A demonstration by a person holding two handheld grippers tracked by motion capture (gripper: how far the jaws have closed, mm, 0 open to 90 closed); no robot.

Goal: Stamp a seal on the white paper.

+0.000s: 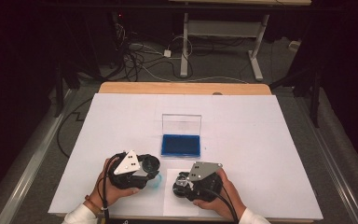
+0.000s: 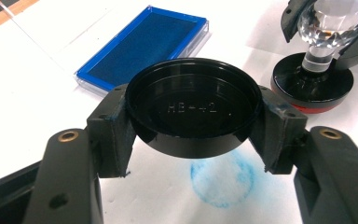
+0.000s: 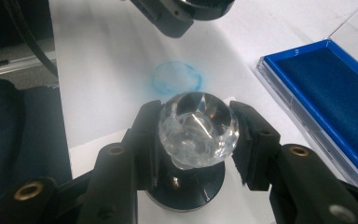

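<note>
Above the blue smudge, left gripper clamps a black lid; right gripper grips (seemingly snugly) the stamp's crystal knob.

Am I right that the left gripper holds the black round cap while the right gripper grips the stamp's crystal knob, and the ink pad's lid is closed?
Not quite: the ink pad is open, its clear lid standing upright in the high view; the rest holds.

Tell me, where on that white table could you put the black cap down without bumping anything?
Free: the broad white sheet right of the blue ink pad, and the stretch left of it. Crowded: the near edge, where the left gripper holding the black cap, the stamp and the blue smudge cluster.
</note>
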